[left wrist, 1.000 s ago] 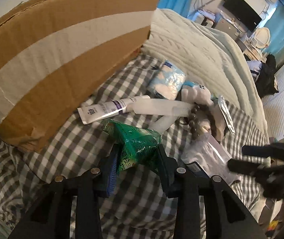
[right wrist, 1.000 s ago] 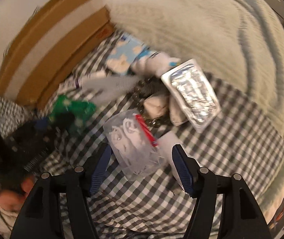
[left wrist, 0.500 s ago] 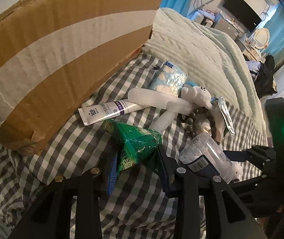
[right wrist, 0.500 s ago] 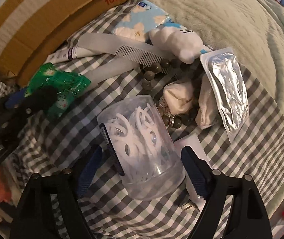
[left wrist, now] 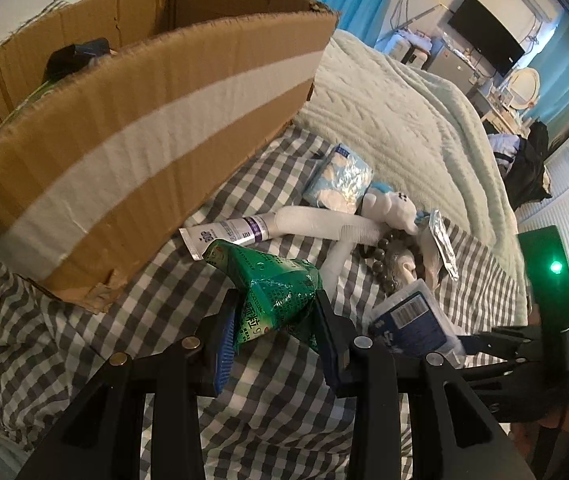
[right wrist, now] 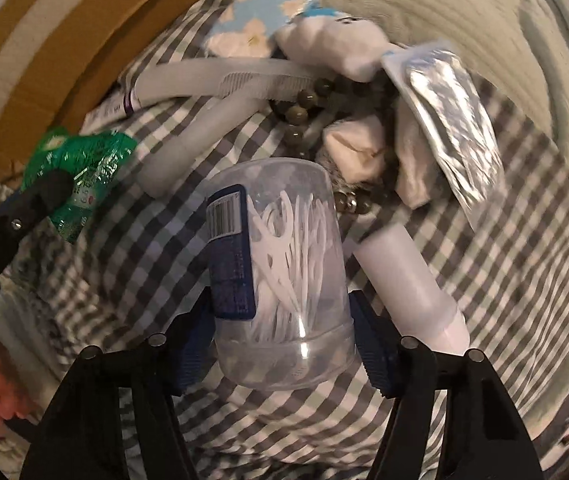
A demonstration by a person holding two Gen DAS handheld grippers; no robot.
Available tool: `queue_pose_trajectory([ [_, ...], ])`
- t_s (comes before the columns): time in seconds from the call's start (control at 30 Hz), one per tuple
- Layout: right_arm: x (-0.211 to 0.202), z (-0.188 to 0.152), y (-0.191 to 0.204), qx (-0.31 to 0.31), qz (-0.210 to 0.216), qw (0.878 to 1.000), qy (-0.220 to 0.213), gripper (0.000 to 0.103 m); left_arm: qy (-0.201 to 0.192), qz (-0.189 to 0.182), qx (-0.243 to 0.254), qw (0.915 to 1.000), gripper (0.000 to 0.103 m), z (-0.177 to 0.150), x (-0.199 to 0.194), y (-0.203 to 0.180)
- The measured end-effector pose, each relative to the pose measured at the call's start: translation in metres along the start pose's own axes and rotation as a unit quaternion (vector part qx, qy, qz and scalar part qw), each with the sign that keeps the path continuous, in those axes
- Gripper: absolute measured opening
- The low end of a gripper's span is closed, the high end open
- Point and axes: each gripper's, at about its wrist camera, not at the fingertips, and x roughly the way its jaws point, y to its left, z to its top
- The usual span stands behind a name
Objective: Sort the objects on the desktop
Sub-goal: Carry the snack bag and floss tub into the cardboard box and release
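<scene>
Clamped in the left gripper [left wrist: 274, 340]: a crumpled green foil packet [left wrist: 274, 298], lifted off the bed, likely bound for the open brown cardboard box [left wrist: 136, 152] beside it. Closing around a clear plastic tub of white floss picks [right wrist: 284, 280]: the right gripper [right wrist: 284, 340], pads at its sides, presumably the next item to sort. Underneath, a grey-and-white checked sheet [left wrist: 104, 344] strewn with remaining clutter, beside a pale green blanket [left wrist: 396, 120]; behind, blue curtains and a wall-mounted television [left wrist: 484, 34].

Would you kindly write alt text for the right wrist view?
The right gripper is closing around a clear jar of white floss picks lying on a checked cloth. Behind it lie a comb, beads and a foil pouch.
</scene>
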Motion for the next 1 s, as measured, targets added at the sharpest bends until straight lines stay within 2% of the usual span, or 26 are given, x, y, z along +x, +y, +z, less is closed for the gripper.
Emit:
queue_pose_trajectory([
  [0.17,-0.052,0.000,-0.001,0.057,0.040,0.997,-0.036,0.063,-0.013,-0.002,0.008,0.9999,0.036,0.010,-0.018,-0.008],
  [0.3,-0.116,0.011,0.014,0.066,0.030,0.992,-0.106,0.063,-0.041,-0.019,0.022,0.9987,0.036,0.029,-0.047,-0.020],
  [0.4,-0.157,0.029,0.013,0.091,0.056,0.984,-0.142,0.063,-0.060,-0.028,0.027,0.9974,0.036,0.054,-0.074,-0.023],
  [0.57,-0.208,0.048,0.049,0.095,0.093,0.971,-0.199,0.063,-0.102,-0.020,0.045,0.9936,0.036,0.111,-0.128,-0.021],
  [0.67,-0.227,0.054,0.074,0.098,0.119,0.963,-0.222,0.063,-0.122,-0.009,0.069,0.9901,0.036,0.146,-0.160,-0.015],
  [0.83,-0.234,0.071,0.109,0.104,0.169,0.948,-0.249,0.063,-0.139,0.026,0.103,0.9846,0.036,0.177,-0.177,0.012],
  [0.9,-0.227,0.079,0.121,0.102,0.178,0.946,-0.252,0.063,-0.130,0.022,0.091,0.9871,0.036,0.181,-0.173,0.029],
  [1.0,-0.207,0.096,0.135,0.113,0.204,0.943,-0.237,0.063,-0.084,0.024,0.049,0.9950,0.036,0.189,-0.155,0.059],
])
